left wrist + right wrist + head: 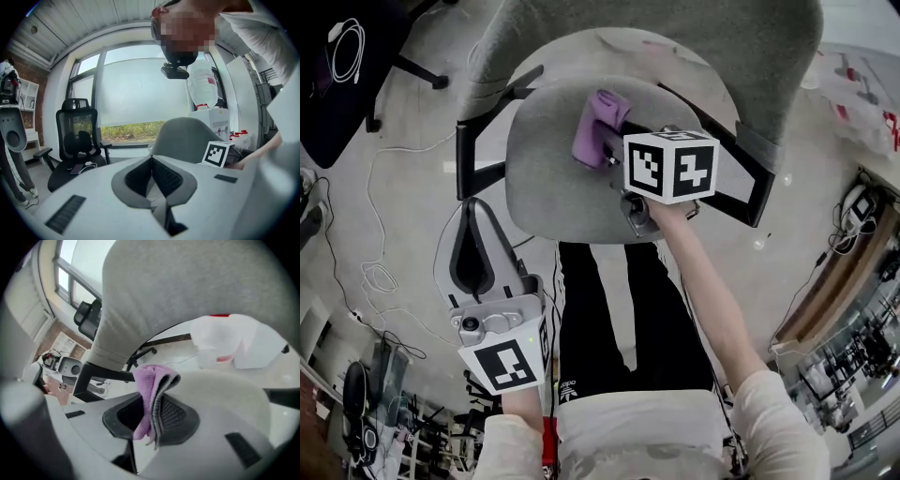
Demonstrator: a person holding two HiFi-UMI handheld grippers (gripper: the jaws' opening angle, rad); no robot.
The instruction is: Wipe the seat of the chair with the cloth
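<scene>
Chair seat (546, 192), cloth (598, 124) partly hidden by right tongs (153, 405)

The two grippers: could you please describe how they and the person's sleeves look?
The left gripper and the right gripper both have pale grey shells, with dark ribbed pads lining the inside of the jaws. Each carries a white cube printed with black square markers. The person wears pale cream sleeves.
</scene>
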